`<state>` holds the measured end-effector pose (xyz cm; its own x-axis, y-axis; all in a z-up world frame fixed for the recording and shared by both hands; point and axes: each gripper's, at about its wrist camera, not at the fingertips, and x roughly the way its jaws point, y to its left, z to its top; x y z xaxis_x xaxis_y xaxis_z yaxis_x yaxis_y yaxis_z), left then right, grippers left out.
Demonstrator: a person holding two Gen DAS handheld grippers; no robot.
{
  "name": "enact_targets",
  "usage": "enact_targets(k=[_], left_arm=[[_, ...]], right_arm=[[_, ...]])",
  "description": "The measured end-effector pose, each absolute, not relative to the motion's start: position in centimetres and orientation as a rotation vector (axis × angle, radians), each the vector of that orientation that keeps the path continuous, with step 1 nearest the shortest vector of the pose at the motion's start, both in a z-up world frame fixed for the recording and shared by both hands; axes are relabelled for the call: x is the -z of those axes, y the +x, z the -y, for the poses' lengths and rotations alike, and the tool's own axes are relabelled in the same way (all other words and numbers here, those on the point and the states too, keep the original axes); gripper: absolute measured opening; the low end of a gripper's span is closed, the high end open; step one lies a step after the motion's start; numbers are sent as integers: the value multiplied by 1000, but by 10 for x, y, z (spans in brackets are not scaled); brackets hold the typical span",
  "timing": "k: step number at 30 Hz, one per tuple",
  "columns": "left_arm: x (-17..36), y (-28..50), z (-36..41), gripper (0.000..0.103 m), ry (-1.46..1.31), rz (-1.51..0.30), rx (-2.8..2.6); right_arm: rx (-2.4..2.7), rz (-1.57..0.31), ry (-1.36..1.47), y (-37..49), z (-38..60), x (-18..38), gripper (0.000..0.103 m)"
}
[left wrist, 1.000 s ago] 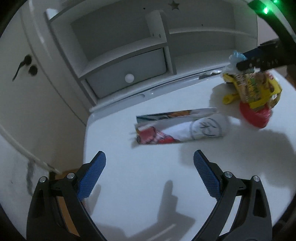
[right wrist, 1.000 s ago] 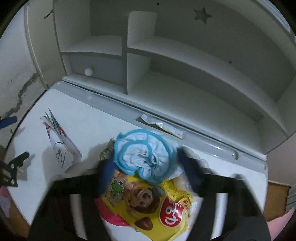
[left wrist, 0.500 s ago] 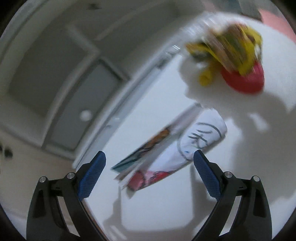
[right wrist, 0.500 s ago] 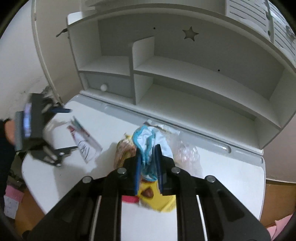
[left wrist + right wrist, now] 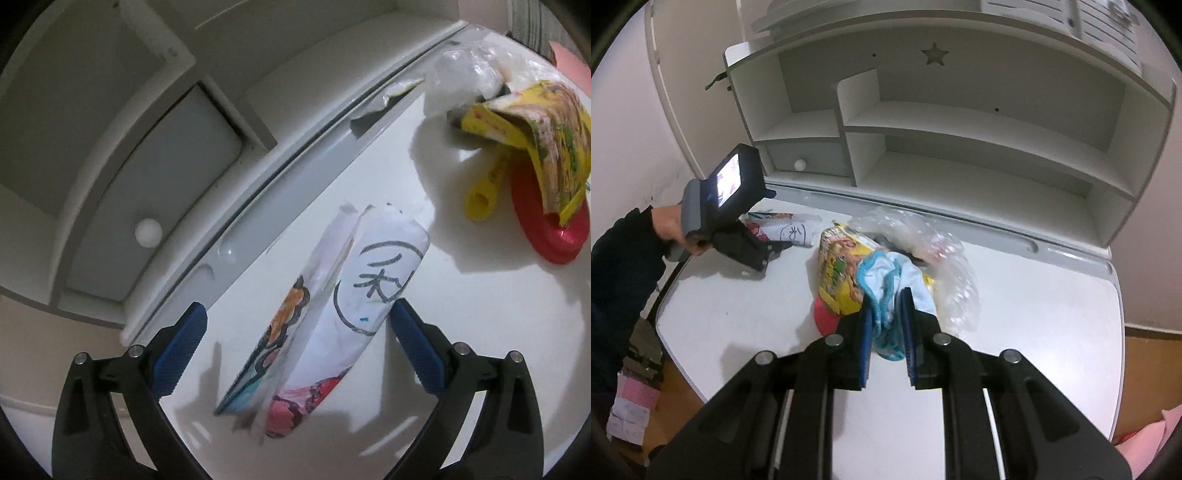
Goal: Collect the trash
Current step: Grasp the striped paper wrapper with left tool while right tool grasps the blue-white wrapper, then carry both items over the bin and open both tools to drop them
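Note:
A folded paper drawing [image 5: 354, 295] with crayon colours and a circled mark lies on the white desk [image 5: 461, 332]. My left gripper [image 5: 301, 332] hovers over it, open, with one blue pad on each side of the paper and neither touching it. In the right wrist view my right gripper [image 5: 886, 295] is shut on a white wad with a light-blue edge [image 5: 886, 269], held just above the trash pile. The pile holds a yellow snack wrapper [image 5: 838, 266], crumpled clear plastic [image 5: 945, 266] and a red lid [image 5: 823, 317]. The left gripper [image 5: 772, 251] also shows there, over the paper drawing [image 5: 794, 230].
A white hutch [image 5: 960, 147] with shelves and a small drawer [image 5: 147, 229] stands along the desk's back edge. A yellow scoop [image 5: 484, 192] lies under the wrapper [image 5: 535, 122] by the red lid [image 5: 546, 229]. A person's hand [image 5: 674, 225] holds the left gripper. Wooden floor [image 5: 1145, 369] lies right of the desk.
My right gripper closed on the blue-edged wad and rose with it off the pile. My left gripper moved in over the paper drawing and rolled, so the paper now lies between its pads.

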<state>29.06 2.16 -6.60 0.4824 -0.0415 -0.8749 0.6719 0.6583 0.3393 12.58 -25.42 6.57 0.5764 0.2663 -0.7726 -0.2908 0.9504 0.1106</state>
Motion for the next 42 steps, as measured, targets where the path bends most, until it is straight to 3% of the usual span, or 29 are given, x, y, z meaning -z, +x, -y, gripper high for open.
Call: enact_targets(k=[3,4,5,8,13,20,27,32,42], left_arm=[[66,297,-27,93,670,-1035,479],[65,297,-29,80,630,-1056,488],[63,295,-31,57,588,-1079,508],[60,282,-30,37,574,-1074,457],[47,255,-24,18,510,-1038,319],[-13,173,21,17,443,-906,305],[-67,77,168,17,479,-736,583],[-51,5,286,17,495,-707,843],[57,-94,468,17,535,-869,1167]], right_arm=[[-324,-903,-3,117,267,-64,15],[-321,-904,6,114,271,-63,15],[-317,-907,22,109,278,-62,15],[-297,-913,46,94,295,-59,15],[-215,-925,97,51,344,-46,15],[4,-937,216,-37,442,-22,15],[284,-966,380,-133,553,27,15],[429,-1036,471,-175,610,81,15],[512,-1149,619,-200,677,173,15]])
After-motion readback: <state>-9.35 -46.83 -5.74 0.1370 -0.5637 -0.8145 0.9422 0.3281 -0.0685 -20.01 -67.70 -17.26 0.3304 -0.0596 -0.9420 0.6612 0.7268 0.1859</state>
